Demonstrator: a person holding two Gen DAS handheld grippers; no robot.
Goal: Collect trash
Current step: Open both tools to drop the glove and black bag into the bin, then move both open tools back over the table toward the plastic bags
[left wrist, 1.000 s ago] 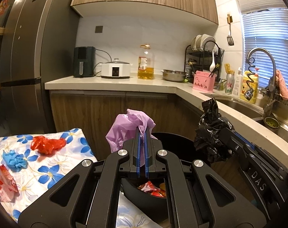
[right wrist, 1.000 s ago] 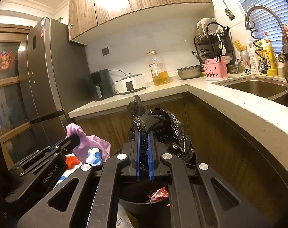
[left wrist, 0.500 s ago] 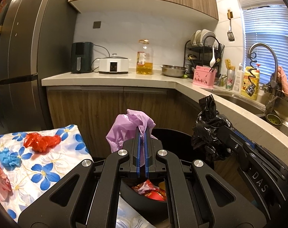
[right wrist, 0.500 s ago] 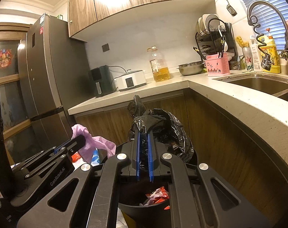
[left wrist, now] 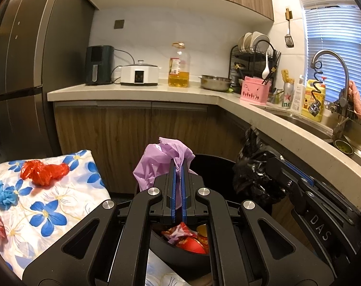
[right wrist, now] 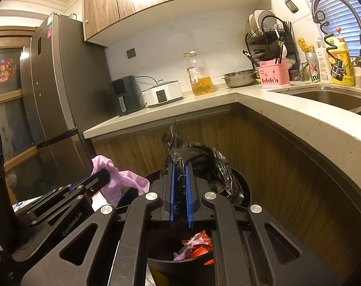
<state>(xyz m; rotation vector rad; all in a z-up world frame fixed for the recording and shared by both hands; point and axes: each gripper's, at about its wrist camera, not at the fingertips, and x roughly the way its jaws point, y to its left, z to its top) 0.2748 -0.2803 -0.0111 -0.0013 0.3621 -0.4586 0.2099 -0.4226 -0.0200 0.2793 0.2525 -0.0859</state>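
My left gripper (left wrist: 178, 166) is shut on a crumpled purple plastic bag (left wrist: 156, 164) and holds it over the black trash bin (left wrist: 211, 164). It also shows in the right wrist view (right wrist: 104, 175) with the purple bag (right wrist: 123, 181). My right gripper (right wrist: 179, 169) has its jaws slightly parted around a crumpled black plastic bag (right wrist: 204, 159), above the bin (right wrist: 240, 181). From the left wrist view the black bag (left wrist: 254, 174) hangs at the right gripper (left wrist: 275, 166). Red and pink trash (right wrist: 194, 245) lies inside the bin.
A flowered cloth (left wrist: 61, 205) at the left carries a red wad (left wrist: 44, 171) and a blue wad (left wrist: 4, 193). A counter (right wrist: 299, 119) with a sink (right wrist: 328, 97) curves along the right. A fridge (right wrist: 56, 90) stands at the left.
My right gripper's jaws have parted a little and the black bag has slackened and blurred. Both grippers have sunk slightly over the bin. The left stays shut on the purple bag.
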